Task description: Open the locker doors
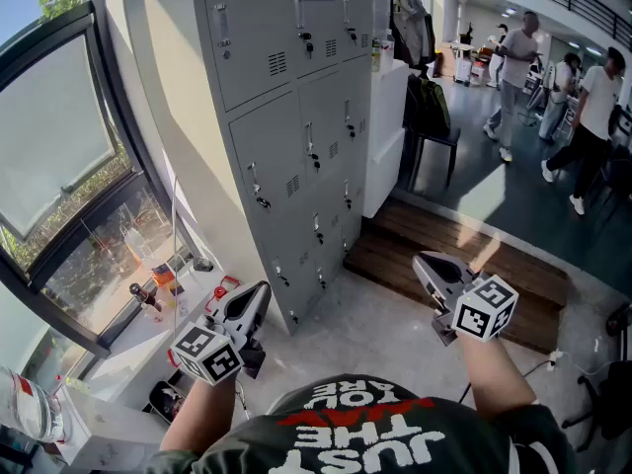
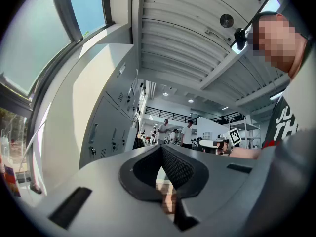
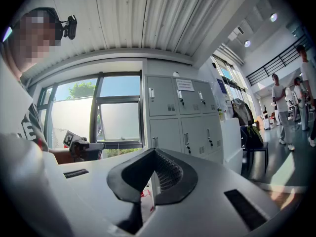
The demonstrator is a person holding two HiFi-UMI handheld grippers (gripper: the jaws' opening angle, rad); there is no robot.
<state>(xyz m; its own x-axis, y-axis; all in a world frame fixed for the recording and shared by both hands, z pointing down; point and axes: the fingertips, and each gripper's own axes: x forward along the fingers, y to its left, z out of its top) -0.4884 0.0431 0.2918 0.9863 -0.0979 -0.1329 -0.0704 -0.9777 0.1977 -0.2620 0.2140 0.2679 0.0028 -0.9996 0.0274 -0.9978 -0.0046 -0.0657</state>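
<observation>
The grey locker bank [image 1: 296, 117] stands ahead of me, several doors in three rows, all closed, each with a small handle and a key. It also shows at the left in the left gripper view, as the locker bank [image 2: 111, 127], and straight ahead in the right gripper view, as the locker bank [image 3: 182, 117]. My left gripper [image 1: 259, 292] hovers low in front of the bottom row, well short of the doors, jaws together and empty [image 2: 160, 149]. My right gripper [image 1: 423, 261] is held out to the right of the lockers, also shut on nothing [image 3: 154, 152].
A large window [image 1: 59, 166] with a cluttered sill [image 1: 163, 284] runs along the left. Right of the lockers are a white cabinet [image 1: 387, 136], a chair with a dark bag [image 1: 430, 117] and a wooden step [image 1: 444, 255]. Several people [image 1: 513, 57] walk at the back right.
</observation>
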